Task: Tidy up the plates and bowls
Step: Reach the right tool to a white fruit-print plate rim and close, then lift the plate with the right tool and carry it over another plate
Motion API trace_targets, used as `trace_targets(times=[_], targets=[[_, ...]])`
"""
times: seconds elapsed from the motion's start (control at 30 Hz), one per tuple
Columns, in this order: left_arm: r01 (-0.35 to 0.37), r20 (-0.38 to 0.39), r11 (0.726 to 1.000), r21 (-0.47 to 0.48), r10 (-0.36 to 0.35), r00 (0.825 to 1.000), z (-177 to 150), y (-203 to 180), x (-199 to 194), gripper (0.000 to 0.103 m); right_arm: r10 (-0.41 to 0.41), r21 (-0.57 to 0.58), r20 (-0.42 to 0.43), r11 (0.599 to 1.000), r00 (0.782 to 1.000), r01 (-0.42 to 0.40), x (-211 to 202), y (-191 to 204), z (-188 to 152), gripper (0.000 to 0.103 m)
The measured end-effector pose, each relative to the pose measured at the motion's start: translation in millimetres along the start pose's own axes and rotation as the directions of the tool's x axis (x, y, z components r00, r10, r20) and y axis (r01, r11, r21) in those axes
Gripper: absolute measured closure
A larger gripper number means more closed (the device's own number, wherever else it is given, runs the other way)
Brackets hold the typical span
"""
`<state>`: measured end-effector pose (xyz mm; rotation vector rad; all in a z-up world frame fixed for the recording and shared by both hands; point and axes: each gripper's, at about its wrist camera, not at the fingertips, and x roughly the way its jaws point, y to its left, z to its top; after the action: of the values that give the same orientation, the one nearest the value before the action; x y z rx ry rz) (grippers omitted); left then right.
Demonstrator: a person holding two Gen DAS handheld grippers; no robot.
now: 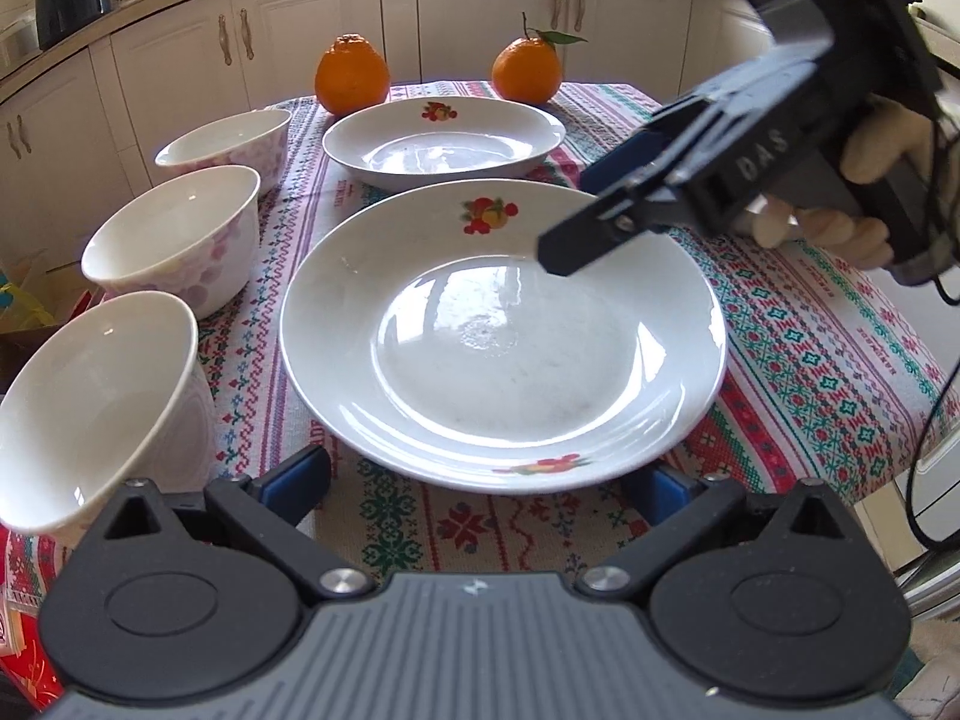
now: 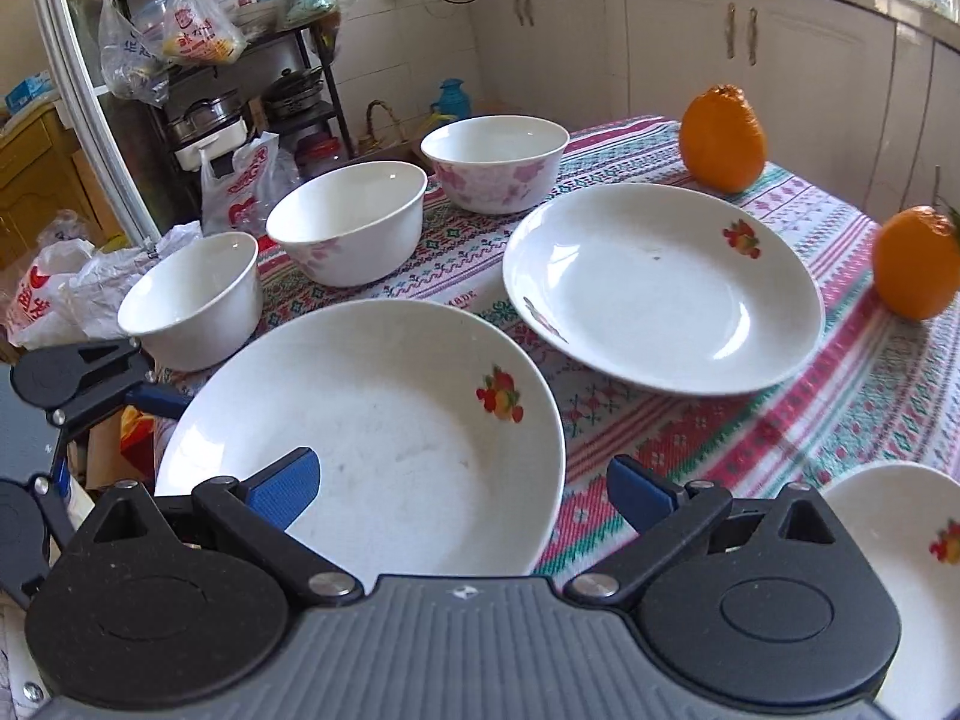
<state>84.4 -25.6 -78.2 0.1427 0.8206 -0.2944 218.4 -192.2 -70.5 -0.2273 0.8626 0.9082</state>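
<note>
A large white plate with fruit prints (image 1: 498, 324) lies on the patterned tablecloth, right in front of my open left gripper (image 1: 480, 489). A second plate (image 1: 444, 141) lies behind it. Three white bowls (image 1: 174, 240) stand in a row along the left edge. My right gripper (image 1: 576, 222) hovers over the near plate's right rim. In the right wrist view that gripper (image 2: 462, 492) is open, one finger over the near plate (image 2: 384, 432), the other over the cloth. The far plate (image 2: 660, 288) and bowls (image 2: 348, 222) show there. A third plate's edge (image 2: 918, 552) shows at lower right.
Two oranges (image 1: 351, 75) (image 1: 527, 71) sit at the table's far end. The tablecloth (image 1: 810, 330) covers a small table. Kitchen cabinets (image 1: 480, 12) stand behind. Plastic bags and a shelf rack (image 2: 210, 60) stand beyond the bowl side. The left gripper (image 2: 72, 384) shows in the right wrist view.
</note>
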Motion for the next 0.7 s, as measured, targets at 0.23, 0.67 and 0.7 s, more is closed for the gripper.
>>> trace_targets(times=[0.23,0.67,0.7], targets=[[0.015,0.005,1.000,0.016,-0.015,1.000,-1,-1,-1,0.004,0.102,0.016,-0.033,0.995,0.994,-0.102,21,-12,16,0.017],[0.023,0.021,0.999,0.043,-0.024,0.999,-1,-4,-6,0.010,0.154,0.048,-0.064,0.987,0.986,-0.151,30,-22,24,0.028],[0.026,0.021,0.999,0.043,-0.027,0.999,-1,-4,-6,0.010,0.155,0.047,-0.067,0.987,0.986,-0.152,31,-22,24,0.028]])
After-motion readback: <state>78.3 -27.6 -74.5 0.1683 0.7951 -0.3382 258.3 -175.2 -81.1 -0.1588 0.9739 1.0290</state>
